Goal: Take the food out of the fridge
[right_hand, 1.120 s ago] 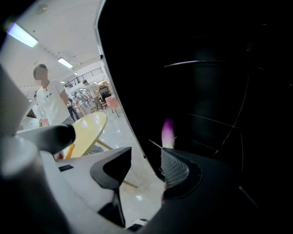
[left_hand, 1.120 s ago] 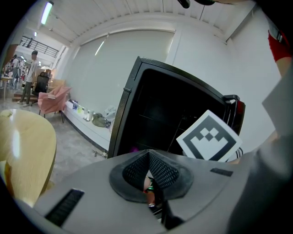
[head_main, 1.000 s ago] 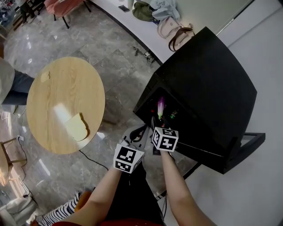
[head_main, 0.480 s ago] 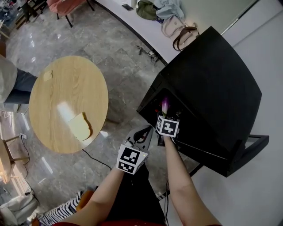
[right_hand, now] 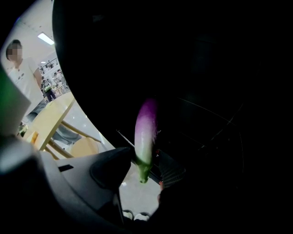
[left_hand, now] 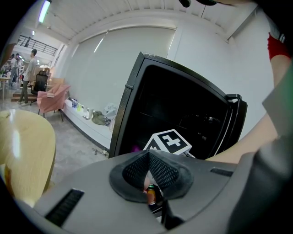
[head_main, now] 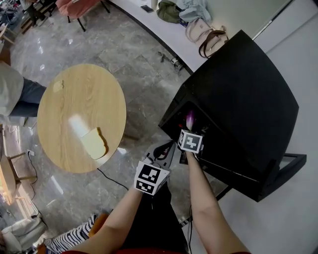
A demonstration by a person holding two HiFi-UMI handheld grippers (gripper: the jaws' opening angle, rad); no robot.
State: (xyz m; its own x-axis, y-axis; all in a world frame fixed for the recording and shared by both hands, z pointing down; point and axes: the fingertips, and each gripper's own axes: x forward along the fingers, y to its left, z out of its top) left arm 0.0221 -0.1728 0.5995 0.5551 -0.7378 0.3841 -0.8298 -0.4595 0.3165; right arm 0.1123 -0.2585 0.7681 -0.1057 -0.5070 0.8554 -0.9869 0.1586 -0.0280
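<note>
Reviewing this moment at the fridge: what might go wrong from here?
The right gripper is closing its jaws on only the green stem end of the long purple eggplant, so it may pivot or slip out. It sits in the dark opening of the black fridge and might clip the frame.

One eggplant (right_hand: 145,132); one fridge (head_main: 238,84); one table (head_main: 74,106); one bread slice (head_main: 94,144).

This is looking like an open office lounge: a grey stone floor (head_main: 134,64) is running under a round wooden worktop (head_main: 69,104) and a pink chair (head_main: 74,6), bags (head_main: 198,30) are lying on a white ledge (head_main: 161,32), a black fridge (head_main: 238,94) is standing by, and people (left_hand: 31,68) are standing beneath strip lights (left_hand: 44,10).
</note>
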